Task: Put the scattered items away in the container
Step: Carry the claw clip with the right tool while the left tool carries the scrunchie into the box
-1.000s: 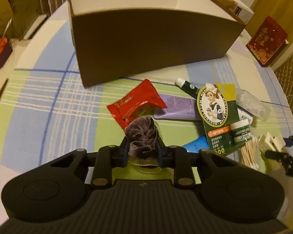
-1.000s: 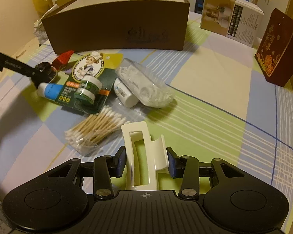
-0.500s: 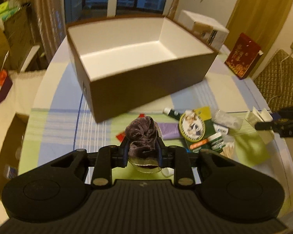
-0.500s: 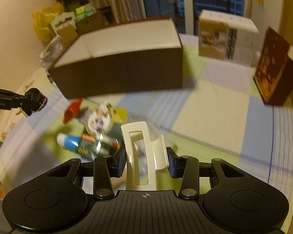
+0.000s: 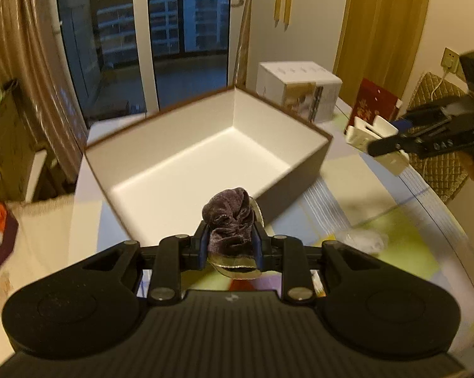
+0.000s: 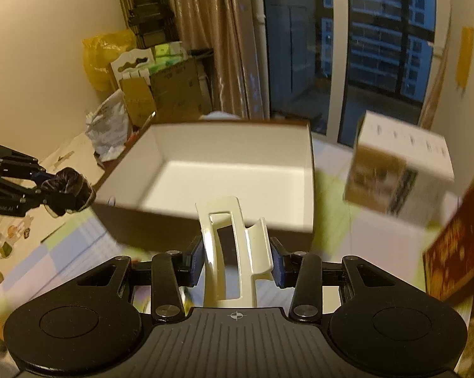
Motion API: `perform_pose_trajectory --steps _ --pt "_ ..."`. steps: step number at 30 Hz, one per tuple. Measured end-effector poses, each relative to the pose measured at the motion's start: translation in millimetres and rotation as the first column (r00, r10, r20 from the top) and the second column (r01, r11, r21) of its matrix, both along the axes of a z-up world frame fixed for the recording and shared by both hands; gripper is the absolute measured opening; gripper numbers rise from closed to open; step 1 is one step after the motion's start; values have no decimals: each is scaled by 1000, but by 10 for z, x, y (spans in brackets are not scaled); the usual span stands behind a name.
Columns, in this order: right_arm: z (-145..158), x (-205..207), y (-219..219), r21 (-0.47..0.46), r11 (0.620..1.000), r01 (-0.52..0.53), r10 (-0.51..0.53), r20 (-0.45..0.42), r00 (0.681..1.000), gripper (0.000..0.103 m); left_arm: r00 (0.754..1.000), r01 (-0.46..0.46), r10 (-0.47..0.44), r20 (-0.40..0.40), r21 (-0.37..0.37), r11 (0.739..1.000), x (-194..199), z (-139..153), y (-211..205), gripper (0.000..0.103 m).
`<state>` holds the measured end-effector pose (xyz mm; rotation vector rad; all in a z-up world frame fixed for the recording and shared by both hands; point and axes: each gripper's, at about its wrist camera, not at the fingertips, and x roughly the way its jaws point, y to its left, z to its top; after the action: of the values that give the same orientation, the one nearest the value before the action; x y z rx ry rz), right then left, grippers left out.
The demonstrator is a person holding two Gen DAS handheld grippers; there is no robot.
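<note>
A brown box with a white inside (image 5: 161, 170) stands open and bare on the checked tablecloth; in the right wrist view the same box (image 6: 237, 170) lies straight ahead. My left gripper (image 5: 230, 245) is shut on a dark purple velvet scrunchie (image 5: 230, 223), held above the box's near wall. My right gripper (image 6: 235, 261) is shut on a cream plastic hair claw clip (image 6: 234, 245), raised just short of the box. In the left wrist view the right gripper (image 5: 391, 148) and its clip (image 5: 372, 132) hang beside the box's right end. The left gripper (image 6: 60, 192) with the scrunchie shows at the left.
A white carton (image 5: 300, 91) and a dark red gift box (image 5: 375, 107) stand behind the box on the right. A clear plastic packet (image 5: 363, 239) lies on the cloth near the table's right edge. Bags and cartons (image 6: 142, 88) are piled by the wall.
Both grippers have lifted off the table with their items and moved towards the box. The scattered items have dropped out of sight and the box's inside has come into view.
</note>
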<state>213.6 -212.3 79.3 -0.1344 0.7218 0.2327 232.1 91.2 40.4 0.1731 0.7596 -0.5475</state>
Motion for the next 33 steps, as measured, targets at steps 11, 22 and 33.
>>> perform_pose_trajectory --steps 11,22,33 --pt "-52 1043 129 39 999 -32 33 -34 999 45 1000 -3 3 6 6 1000 752 20 -209 23" --pt "-613 1740 154 -17 1000 -14 10 -205 979 45 984 -30 34 -176 25 999 1410 -543 -353 24" --pt "-960 2122 112 -35 999 13 -24 -344 939 45 957 -13 32 -289 70 997 1736 -1034 -469 24"
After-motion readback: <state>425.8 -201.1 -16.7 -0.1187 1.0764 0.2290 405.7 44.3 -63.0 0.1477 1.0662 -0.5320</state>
